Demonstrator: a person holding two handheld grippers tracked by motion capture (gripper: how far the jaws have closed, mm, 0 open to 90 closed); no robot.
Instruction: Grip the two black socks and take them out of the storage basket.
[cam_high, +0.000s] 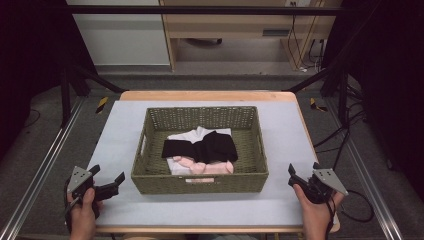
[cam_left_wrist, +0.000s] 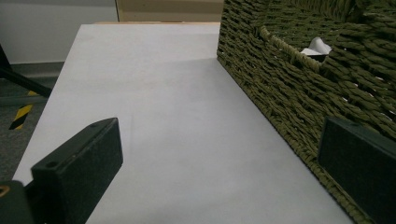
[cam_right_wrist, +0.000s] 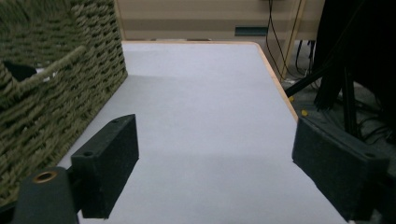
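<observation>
I count one woven basket mid-table, holding three cloths: one white, one black, one pink. My left gripper sits near the table's front left corner, jaws spread, empty, just beside the basket's left wall. My right gripper sits by the front right corner, jaws spread, empty, on bare grey surface
</observation>
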